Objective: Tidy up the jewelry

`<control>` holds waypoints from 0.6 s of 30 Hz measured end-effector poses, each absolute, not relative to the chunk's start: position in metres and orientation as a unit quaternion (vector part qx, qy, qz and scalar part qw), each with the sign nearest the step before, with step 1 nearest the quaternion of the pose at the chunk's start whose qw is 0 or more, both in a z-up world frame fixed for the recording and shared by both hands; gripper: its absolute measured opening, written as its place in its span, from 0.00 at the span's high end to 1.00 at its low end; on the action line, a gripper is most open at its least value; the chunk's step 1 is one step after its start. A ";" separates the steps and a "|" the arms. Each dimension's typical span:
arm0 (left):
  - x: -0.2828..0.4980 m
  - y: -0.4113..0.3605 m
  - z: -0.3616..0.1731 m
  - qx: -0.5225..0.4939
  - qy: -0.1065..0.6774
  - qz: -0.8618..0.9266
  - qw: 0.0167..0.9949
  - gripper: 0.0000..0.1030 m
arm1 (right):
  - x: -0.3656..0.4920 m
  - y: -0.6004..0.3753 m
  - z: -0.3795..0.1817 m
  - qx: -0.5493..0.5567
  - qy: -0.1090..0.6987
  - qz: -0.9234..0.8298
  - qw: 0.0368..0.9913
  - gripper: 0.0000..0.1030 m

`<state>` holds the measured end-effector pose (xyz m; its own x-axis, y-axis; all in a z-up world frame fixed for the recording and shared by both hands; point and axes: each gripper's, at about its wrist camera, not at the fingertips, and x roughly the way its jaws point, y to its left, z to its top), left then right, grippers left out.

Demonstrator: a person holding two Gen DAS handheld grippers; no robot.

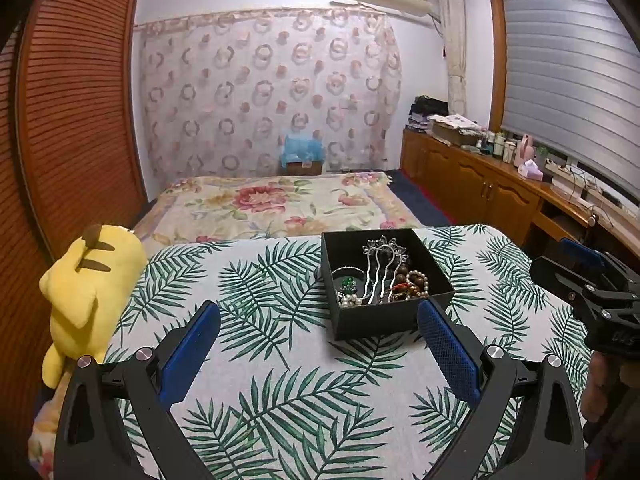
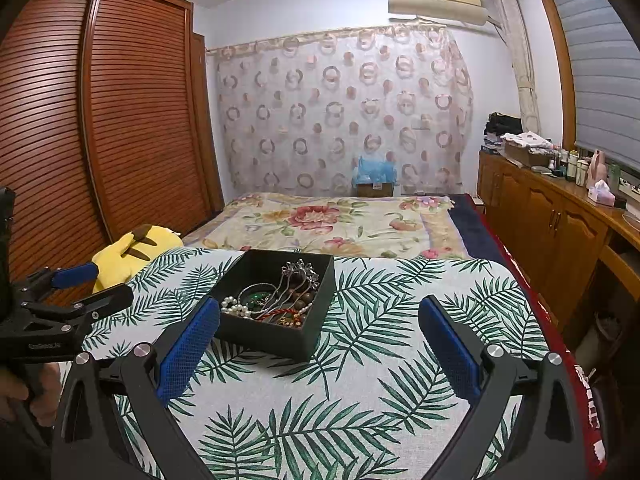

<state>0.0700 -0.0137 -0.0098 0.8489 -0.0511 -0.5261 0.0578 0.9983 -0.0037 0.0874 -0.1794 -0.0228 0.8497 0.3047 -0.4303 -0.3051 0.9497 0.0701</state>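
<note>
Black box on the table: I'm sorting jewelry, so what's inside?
The black box holds a silver hair comb, white pearl strands, brown beads and a green piece. The tangle hides anything beneath.

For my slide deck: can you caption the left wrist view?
Open left gripper hovers before a black box of tangled jewelry on a palm-leaf tablecloth, bedroom behind.

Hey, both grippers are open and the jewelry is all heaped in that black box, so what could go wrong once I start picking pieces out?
1. In the black box, the silver hair comb lies across the pearl strand and the wooden beads; lifting one piece may drag others out.
2. The box looks light, so a snag could tip or slide it on the leaf-print cloth.
3. The wide pads of the left gripper and right gripper may struggle to pinch thin pieces.
</note>
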 end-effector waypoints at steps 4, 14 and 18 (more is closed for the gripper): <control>0.071 -0.014 -0.010 0.006 0.273 -0.028 0.961 0.08 | 0.087 -0.180 -0.023 0.000 0.224 0.159 0.962 0.03; 0.069 -0.013 -0.010 0.006 0.273 -0.029 0.961 0.08 | 0.087 -0.179 -0.024 0.001 0.224 0.158 0.962 0.03; 0.068 -0.015 -0.009 0.004 0.272 -0.032 0.962 0.08 | 0.087 -0.180 -0.024 0.001 0.223 0.159 0.962 0.03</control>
